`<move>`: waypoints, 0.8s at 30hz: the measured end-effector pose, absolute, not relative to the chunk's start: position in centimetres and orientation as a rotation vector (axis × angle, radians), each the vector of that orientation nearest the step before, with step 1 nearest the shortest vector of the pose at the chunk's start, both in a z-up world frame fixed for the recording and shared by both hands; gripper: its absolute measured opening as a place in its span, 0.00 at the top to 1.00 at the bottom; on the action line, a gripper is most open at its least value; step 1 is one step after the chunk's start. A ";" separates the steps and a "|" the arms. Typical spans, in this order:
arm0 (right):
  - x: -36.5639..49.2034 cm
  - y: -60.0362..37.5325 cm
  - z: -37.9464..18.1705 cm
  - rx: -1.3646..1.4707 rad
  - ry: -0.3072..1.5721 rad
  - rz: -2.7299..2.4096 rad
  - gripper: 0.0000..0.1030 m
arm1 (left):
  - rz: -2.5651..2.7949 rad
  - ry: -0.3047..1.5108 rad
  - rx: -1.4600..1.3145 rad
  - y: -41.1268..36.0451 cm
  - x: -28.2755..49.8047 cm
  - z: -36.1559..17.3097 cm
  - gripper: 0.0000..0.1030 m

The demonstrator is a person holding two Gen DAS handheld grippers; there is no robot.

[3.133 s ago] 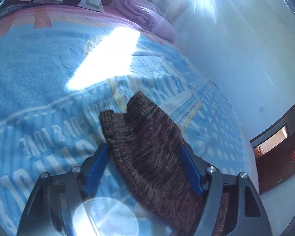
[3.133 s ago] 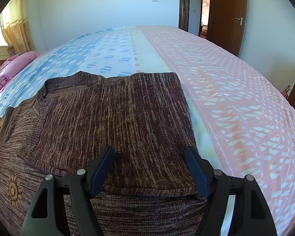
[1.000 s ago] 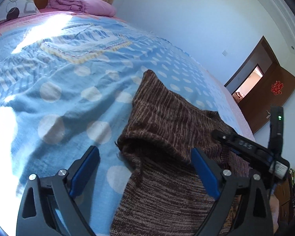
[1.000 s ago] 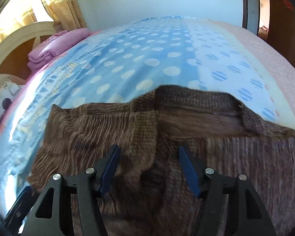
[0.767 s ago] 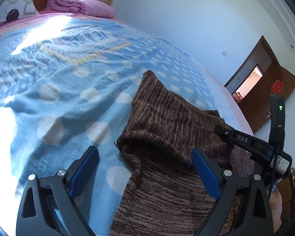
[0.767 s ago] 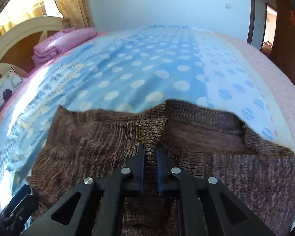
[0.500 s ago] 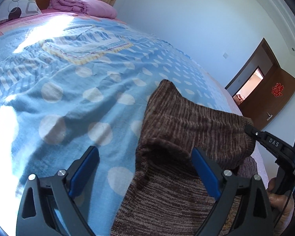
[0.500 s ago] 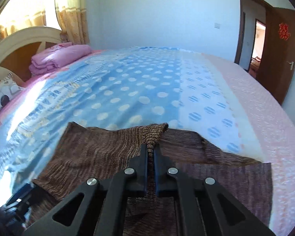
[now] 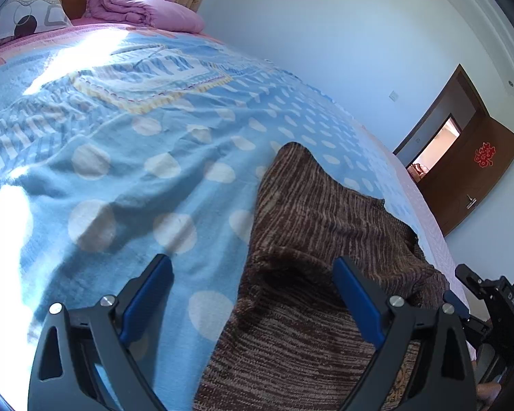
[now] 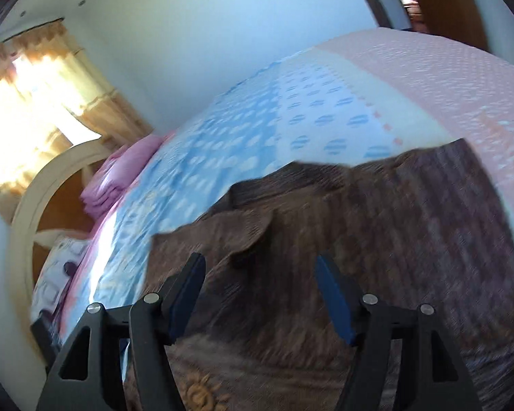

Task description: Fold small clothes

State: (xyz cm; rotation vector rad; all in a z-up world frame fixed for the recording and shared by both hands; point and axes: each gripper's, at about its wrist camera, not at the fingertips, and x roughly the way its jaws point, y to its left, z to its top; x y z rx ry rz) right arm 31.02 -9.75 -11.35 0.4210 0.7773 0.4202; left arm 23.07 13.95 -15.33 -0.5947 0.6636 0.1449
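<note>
Lying partly folded on a blue polka-dot bedspread point(image 9: 126, 171), a brown knitted sweater point(image 9: 325, 226) has one sleeve turned in over its body. The left gripper point(image 9: 253, 294) hovers low over the sweater's near edge, fingers wide apart and pressing on nothing. The right gripper point(image 10: 260, 291), seen through motion blur, has its jaws opening above the knit, with no cloth pinched between the blue pads point(image 10: 332, 294).
</note>
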 end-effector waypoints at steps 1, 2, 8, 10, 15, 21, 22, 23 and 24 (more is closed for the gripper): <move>30.7 -8.7 -11.4 0.405 0.793 0.466 0.36 | 0.145 0.664 -0.595 14.0 23.1 -15.3 0.05; 30.6 -7.6 -11.5 0.398 0.808 0.497 0.37 | 0.144 0.663 -0.596 13.9 23.1 -15.3 0.05; 29.4 -2.2 -13.8 0.479 0.967 0.626 0.37 | 0.147 0.664 -0.592 13.9 23.1 -15.3 0.05; 29.7 -1.4 -15.1 0.489 0.991 0.579 0.39 | 0.144 0.662 -0.596 13.9 23.1 -15.3 0.05; 31.6 -0.6 -14.8 0.485 0.922 0.449 0.39 | 0.145 0.662 -0.595 13.9 23.1 -15.3 0.05; 32.7 0.4 -13.9 0.471 0.888 0.466 0.83 | 0.140 0.659 -0.598 14.0 23.1 -15.3 0.05; 32.4 0.4 -13.3 0.458 0.876 0.473 0.92 | 0.139 0.658 -0.599 14.0 23.1 -15.2 0.05; 32.3 0.2 -12.8 0.442 0.862 0.474 0.92 | 0.138 0.658 -0.600 14.1 23.1 -15.2 0.05; 32.0 0.1 -12.2 0.433 0.851 0.479 0.92 | 0.138 0.657 -0.600 14.1 23.1 -15.2 0.05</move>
